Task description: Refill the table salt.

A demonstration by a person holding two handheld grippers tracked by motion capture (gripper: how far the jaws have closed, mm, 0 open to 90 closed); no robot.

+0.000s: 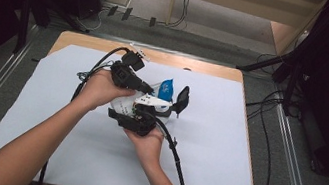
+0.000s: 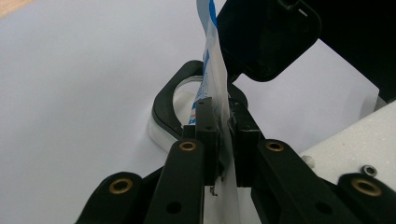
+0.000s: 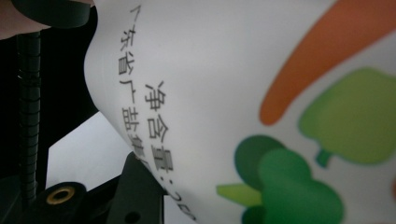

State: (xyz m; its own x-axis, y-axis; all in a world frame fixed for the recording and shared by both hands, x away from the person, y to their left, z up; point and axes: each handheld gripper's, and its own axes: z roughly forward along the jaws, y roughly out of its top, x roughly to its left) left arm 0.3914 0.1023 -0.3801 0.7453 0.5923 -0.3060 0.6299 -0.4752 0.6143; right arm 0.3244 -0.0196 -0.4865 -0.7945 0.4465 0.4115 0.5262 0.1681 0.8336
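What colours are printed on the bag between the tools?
White bag with orange and green vegetable shapes and dark text; its top edge is blue. Clearest in the right gripper view.

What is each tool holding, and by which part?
Left tool pinches the packet by its thin edge. Right tool is against the packet's printed face; its grip cannot be told.

Both forearms (image 1: 37, 142) are showing bare, no sleeves, nothing worn on wrists. Left gripper (image 2: 223, 135): black body, matte black jaws w/ brass-coloured rivets, small holes below them, blocky black pads. A black cable (image 1: 99, 64) is trailing off its rear. Right gripper (image 1: 134, 118): black too, same brass rivet in its own view, w/ a ribbed black cable (image 1: 176, 160) running off it.
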